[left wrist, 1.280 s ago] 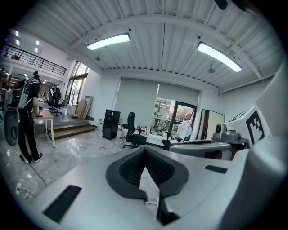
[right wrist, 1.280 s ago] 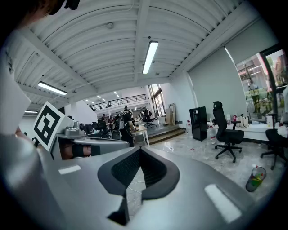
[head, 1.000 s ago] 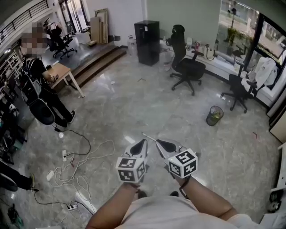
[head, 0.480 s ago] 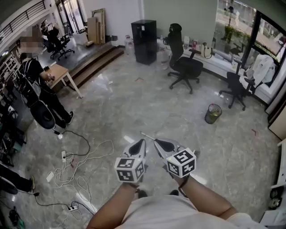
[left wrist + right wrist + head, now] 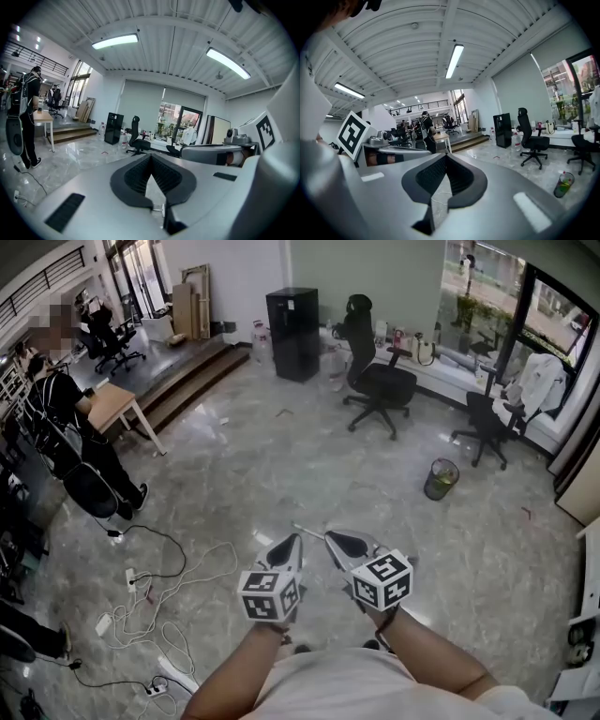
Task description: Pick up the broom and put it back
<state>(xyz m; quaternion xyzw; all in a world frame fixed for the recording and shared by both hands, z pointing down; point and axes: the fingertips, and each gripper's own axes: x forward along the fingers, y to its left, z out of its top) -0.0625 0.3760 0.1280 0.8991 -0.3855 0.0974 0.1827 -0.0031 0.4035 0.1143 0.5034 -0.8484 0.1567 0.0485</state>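
A thin pale stick (image 5: 307, 529), perhaps the broom's handle, lies on the marble floor just beyond the gripper tips; only a short end shows, and no broom head is in view. My left gripper (image 5: 297, 540) and right gripper (image 5: 331, 537) are held side by side at waist height, pointing forward. The left gripper (image 5: 150, 157) has its dark ribbed pads meeting at the tips with nothing between them. In its own view the right gripper (image 5: 446, 157) is likewise shut and empty.
A green waste bin (image 5: 440, 479) stands on the floor to the right. Two office chairs (image 5: 380, 390) (image 5: 487, 423) and a black cabinet (image 5: 291, 320) are farther off. Cables and power strips (image 5: 178, 573) lie at the left, near a person (image 5: 70, 432) and a wooden table (image 5: 112, 404).
The head view has shifted a little, so the room's things have slid in the picture. Both grippers keep the same shut pose side by side.
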